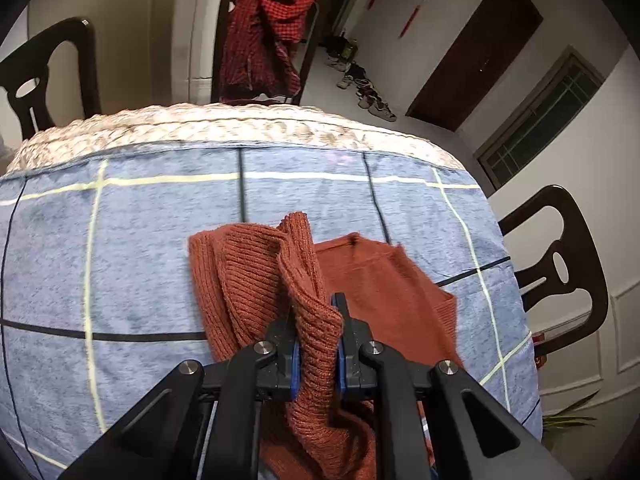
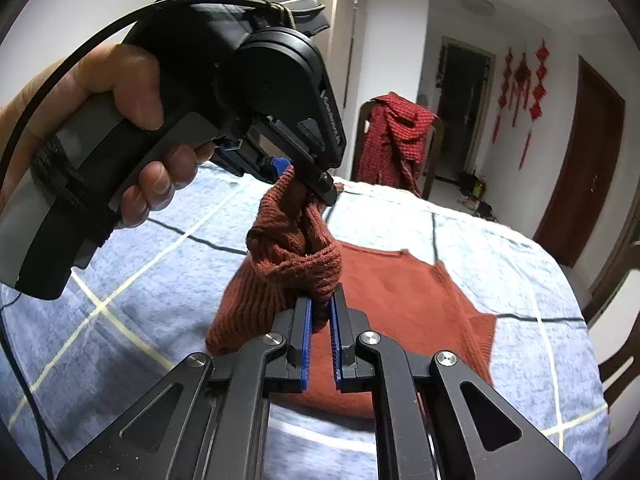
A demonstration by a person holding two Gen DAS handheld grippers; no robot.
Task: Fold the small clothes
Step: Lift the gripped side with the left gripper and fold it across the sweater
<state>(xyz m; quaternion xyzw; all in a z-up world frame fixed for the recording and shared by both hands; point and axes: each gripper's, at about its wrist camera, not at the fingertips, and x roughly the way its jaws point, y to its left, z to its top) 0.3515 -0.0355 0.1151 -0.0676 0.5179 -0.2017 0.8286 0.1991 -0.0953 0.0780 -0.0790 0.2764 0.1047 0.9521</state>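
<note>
Lifting a ribbed edge of the rust-red knit sweater (image 1: 320, 332) off the blue checked tablecloth (image 1: 132, 248) between them, left gripper (image 1: 318, 344) and right gripper (image 2: 320, 312) both clamped on it, apparently for folding over.

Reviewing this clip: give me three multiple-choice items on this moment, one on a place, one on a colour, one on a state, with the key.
1. Where does the red checked garment hang?
A. On the chair back beyond the table
B. On the door
C. On the tablecloth

2. What colour is the knit sweater?
A. Navy
B. Rust orange
C. Grey

3. What is the left gripper doing?
A. Open above the blue checked tablecloth
B. Shut on nothing
C. Shut on the sweater's ribbed fabric

Key: 1 A, it drapes over the chair; 2 B, rust in both views; 3 C, ribbed knit is pinched between its pads.
</note>
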